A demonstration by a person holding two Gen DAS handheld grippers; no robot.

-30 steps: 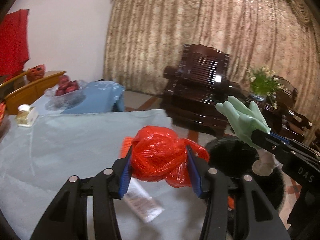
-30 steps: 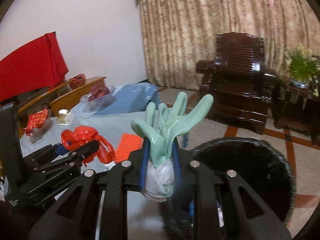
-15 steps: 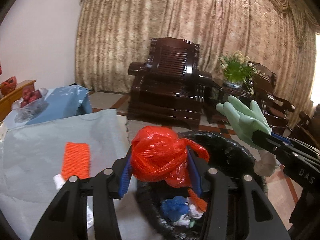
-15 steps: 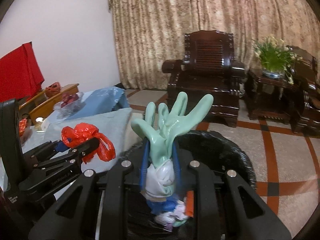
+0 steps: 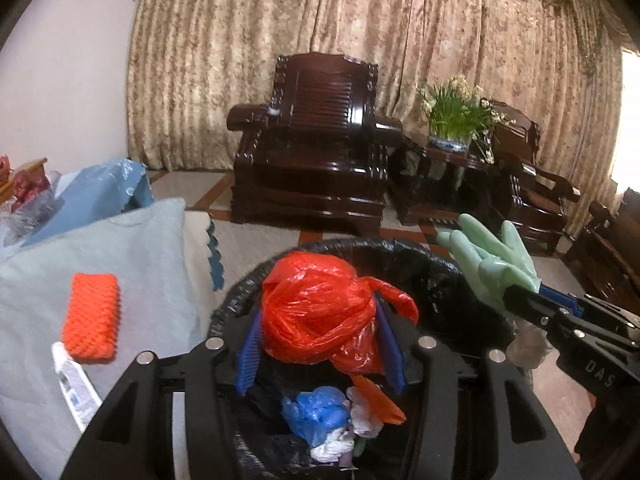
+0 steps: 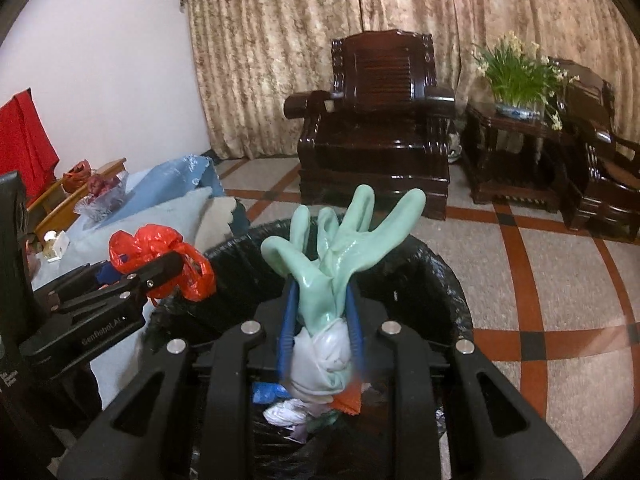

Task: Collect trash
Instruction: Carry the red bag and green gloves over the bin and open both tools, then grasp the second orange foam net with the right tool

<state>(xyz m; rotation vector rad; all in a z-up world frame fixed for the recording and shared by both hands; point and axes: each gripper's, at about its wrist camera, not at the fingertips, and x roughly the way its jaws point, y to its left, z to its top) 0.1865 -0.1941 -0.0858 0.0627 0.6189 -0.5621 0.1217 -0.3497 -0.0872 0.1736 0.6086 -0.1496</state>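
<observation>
The red plastic bag (image 5: 320, 312) sits clamped in the left claw (image 5: 318, 344), the green rubber glove (image 6: 336, 264) in the right claw (image 6: 320, 340), both held over the black-lined bin (image 5: 420, 256), neither yet dropped. Trash already lies inside the bin. To the left, on the bench (image 5: 160, 248), an orange mesh sleeve (image 5: 91, 316) and a white wrapper (image 5: 74, 388) remain to collect.

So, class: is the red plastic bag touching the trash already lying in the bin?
Apart. The left wrist view shows the red plastic bag held between the left hand-held gripper pads, with dark bin space above the trash below.
</observation>
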